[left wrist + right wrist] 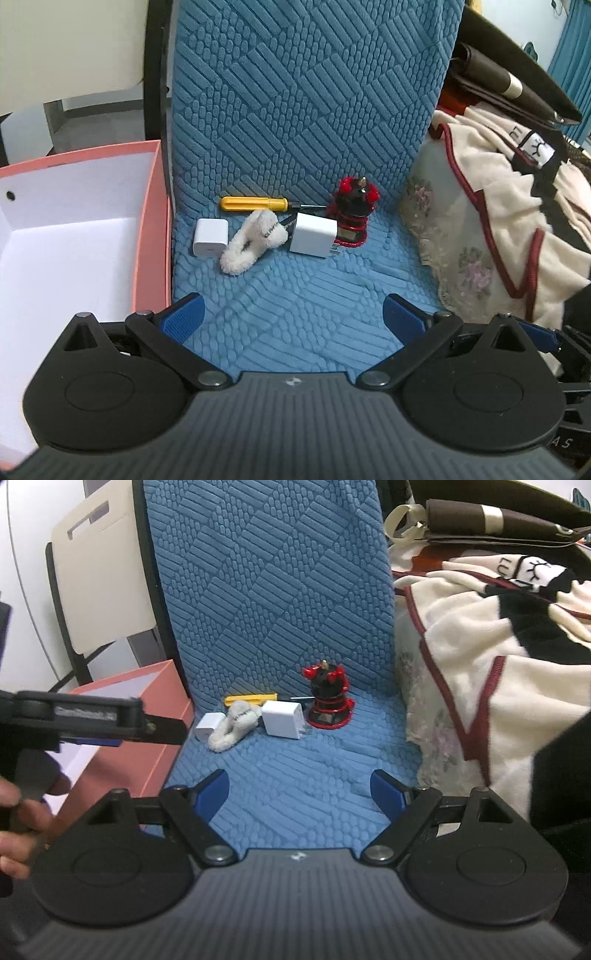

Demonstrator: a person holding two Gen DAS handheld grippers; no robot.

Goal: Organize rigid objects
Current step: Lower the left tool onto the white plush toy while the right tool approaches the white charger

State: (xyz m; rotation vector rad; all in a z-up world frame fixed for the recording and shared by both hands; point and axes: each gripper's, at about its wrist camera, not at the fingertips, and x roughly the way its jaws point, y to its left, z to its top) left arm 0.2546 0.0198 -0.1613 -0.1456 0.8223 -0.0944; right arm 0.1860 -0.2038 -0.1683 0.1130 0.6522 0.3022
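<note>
A blue quilted seat cushion (295, 295) fills my view, its padded back rising behind. Along the cushion's rear edge I see a yellow-handled screwdriver (255, 204), a small white charger cube (209, 237), a fluffy cream plush toy (251, 242), a larger white plug adapter (312, 239) lying on its side with prongs toward a black-and-red figurine (354, 210) just beside it. A pink box (151, 229) with a white interior sits at the cushion's left edge. My left gripper (293, 317) and right gripper (297, 794) both hover near the front edge, jaws spread wide, holding nothing.
</note>
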